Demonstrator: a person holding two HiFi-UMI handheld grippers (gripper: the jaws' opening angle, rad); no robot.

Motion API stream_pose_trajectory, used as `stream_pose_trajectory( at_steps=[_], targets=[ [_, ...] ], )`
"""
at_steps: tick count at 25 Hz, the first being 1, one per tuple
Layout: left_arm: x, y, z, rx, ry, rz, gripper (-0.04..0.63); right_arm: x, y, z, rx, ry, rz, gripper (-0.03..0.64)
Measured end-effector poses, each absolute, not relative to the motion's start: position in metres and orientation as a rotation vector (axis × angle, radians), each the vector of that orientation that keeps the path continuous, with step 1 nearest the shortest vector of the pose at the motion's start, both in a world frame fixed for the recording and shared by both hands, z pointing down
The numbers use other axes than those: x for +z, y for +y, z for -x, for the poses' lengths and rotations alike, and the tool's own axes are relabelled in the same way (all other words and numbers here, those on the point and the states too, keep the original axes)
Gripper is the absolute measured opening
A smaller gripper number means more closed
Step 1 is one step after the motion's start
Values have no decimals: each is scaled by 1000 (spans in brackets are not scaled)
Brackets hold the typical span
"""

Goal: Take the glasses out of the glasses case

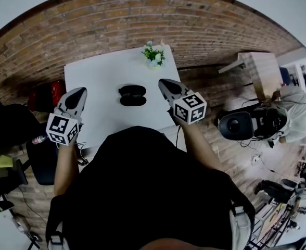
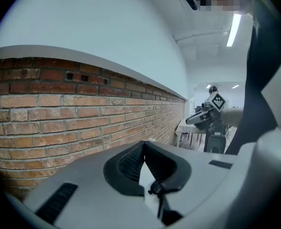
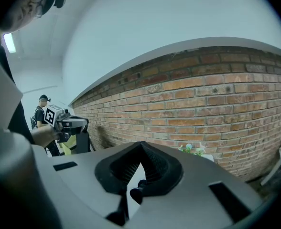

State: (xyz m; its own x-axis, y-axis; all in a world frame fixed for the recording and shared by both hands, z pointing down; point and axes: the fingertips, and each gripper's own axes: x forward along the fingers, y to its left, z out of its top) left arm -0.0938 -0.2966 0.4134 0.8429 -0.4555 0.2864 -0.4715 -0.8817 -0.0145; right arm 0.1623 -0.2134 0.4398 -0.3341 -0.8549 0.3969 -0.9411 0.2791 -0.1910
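A black glasses case (image 1: 132, 95) lies on the white table (image 1: 101, 77), a little beyond its middle. It shows as two dark oval halves side by side; I cannot make out any glasses in it. My left gripper (image 1: 79, 94) hovers over the table's left side, jaws shut and empty. My right gripper (image 1: 164, 83) hovers just right of the case, also shut and empty. Both gripper views point at the brick wall, with the left gripper (image 2: 143, 144) and right gripper (image 3: 141, 144) tips closed. The case is hidden in both.
A small potted plant (image 1: 153, 55) stands at the table's far edge, also seen as the plant (image 3: 193, 149). A brick wall (image 1: 142, 20) runs behind. A black chair (image 1: 41, 160) sits left, red items (image 1: 51, 92) by the wall, another person (image 1: 293, 113) and a wooden table (image 1: 259, 69) right.
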Motion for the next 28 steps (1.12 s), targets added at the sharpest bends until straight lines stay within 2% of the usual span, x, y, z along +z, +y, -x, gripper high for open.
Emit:
stream_pose_trajectory(
  at_steps=[28],
  targets=[
    [434, -303, 74, 474, -717, -2924, 11, 474, -228, -175, 632, -2283, -1619, 15]
  ],
)
